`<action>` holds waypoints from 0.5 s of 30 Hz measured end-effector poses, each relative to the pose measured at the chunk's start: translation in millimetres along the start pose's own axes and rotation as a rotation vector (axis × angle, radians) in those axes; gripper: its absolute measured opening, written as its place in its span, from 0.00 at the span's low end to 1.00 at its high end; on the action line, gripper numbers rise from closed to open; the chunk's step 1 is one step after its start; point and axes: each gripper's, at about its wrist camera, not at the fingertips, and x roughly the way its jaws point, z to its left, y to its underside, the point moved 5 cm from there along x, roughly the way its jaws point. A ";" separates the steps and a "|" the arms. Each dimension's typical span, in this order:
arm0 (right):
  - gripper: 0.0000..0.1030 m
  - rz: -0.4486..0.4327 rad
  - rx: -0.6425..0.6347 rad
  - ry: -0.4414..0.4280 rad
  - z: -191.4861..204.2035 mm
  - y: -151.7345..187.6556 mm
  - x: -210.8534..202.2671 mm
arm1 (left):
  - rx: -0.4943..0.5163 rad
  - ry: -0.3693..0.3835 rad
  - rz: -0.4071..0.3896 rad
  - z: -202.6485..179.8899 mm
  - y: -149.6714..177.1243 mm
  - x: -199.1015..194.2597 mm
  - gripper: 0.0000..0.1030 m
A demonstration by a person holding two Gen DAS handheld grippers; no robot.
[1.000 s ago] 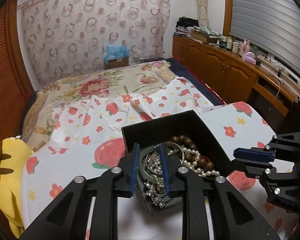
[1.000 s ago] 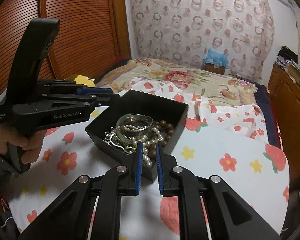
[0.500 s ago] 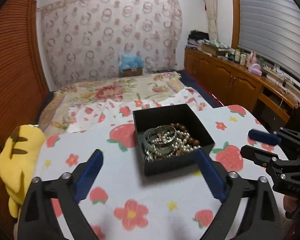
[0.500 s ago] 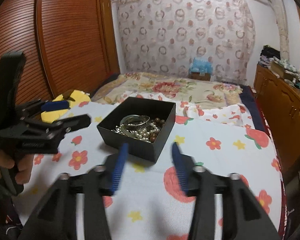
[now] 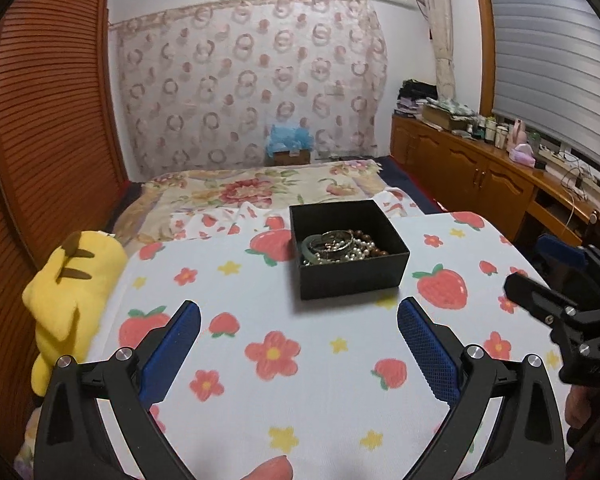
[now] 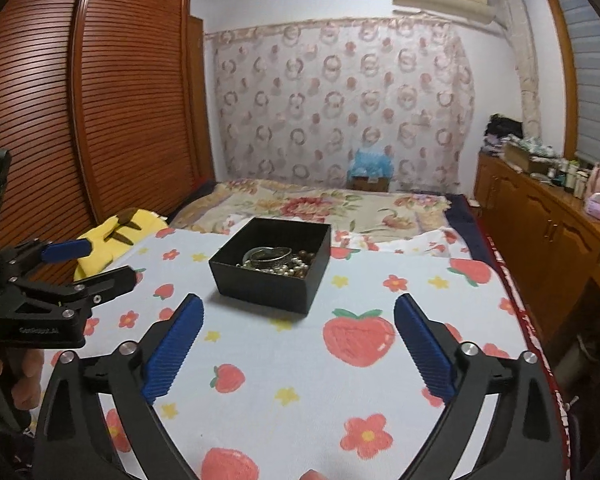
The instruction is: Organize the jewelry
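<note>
Yellow plush toy (image 5: 74, 280) left of jewelry-filled black box (image 5: 352, 276), well apart.

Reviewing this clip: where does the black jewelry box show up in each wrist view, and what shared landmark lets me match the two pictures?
Left wrist view: the black jewelry box sits just right of centre, on the strawberry-print cloth.
Right wrist view: the same box sits slightly left of centre.
Shared landmark: the yellow plush toy, left of the box in both views.
</note>
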 end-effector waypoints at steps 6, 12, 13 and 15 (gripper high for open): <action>0.97 -0.027 0.026 0.011 -3.1 3.4 -18.0 | -0.002 -0.015 -0.027 2.7 7.3 -18.1 0.92; 0.97 -0.039 0.031 0.012 -0.6 5.7 -22.3 | -0.010 -0.021 -0.043 4.9 6.2 -26.1 0.92; 0.97 -0.039 0.032 0.011 0.0 5.9 -22.4 | -0.010 -0.019 -0.043 4.9 6.3 -26.5 0.92; 0.97 -0.041 0.031 0.014 0.3 6.5 -23.3 | -0.011 -0.023 -0.044 5.1 6.3 -26.4 0.92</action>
